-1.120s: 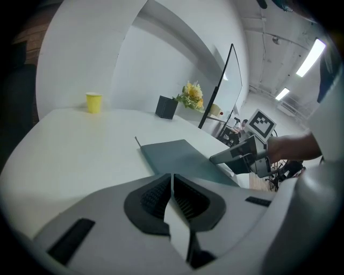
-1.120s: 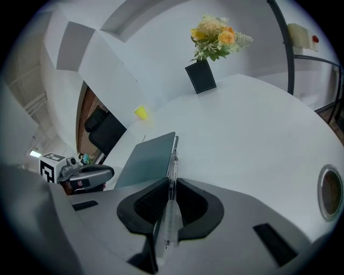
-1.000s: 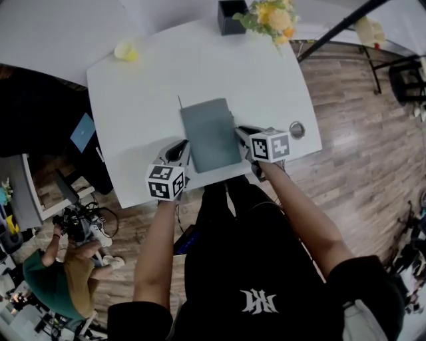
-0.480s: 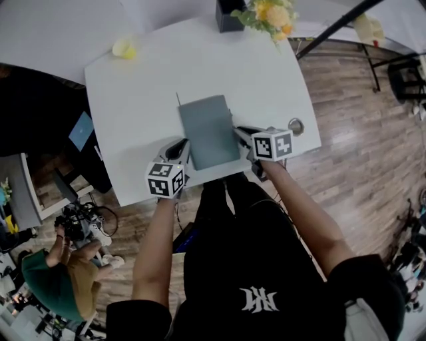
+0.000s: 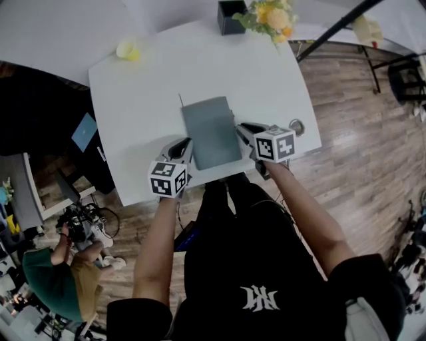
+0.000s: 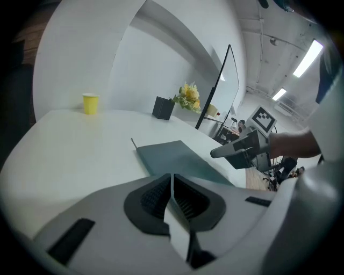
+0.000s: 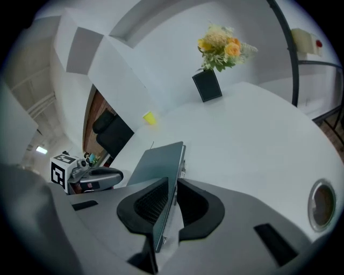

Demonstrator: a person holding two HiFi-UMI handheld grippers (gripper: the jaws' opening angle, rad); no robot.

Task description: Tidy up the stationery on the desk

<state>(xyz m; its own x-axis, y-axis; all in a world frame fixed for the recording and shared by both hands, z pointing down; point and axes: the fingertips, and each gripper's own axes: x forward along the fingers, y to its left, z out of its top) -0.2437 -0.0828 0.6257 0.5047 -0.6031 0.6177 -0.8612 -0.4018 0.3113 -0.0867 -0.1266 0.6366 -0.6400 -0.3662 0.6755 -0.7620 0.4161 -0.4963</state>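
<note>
**No movement: notebook stays pinched at its edge**

The grey notebook (image 5: 212, 132) is exactly where it was a second ago, flat on the white worktop (image 5: 146, 93) between the two grippers, and nothing about it has shifted. The right gripper (image 5: 243, 128) is clamped on the notebook's near right edge; the right gripper view shows the cover running straight in between the dark pads (image 7: 153, 201), and that grip has not loosened. The left gripper (image 5: 185, 143) sits just beside the notebook's near left corner with its jaws pressed together, and I can make out nothing caught between them. In its own view the notebook lies just ahead of the tips.

So the change to report is no change at all: both hands hold steady. I judge this a pause with the grasp secured and the carry not begun, so the tidying is early yet.

Further out from the grippers, a thin dark strip (image 5: 180, 100) pokes from the notebook's far left corner. Well beyond it, a yellow cup (image 5: 126, 50) stands at the far left edge. A black pot of flowers (image 5: 231, 16) sits at the far side. A round cable hole (image 5: 297, 128) lies just right of the right gripper.

The one-edge pinch could let the notebook sag or swing once it lifts.
</note>
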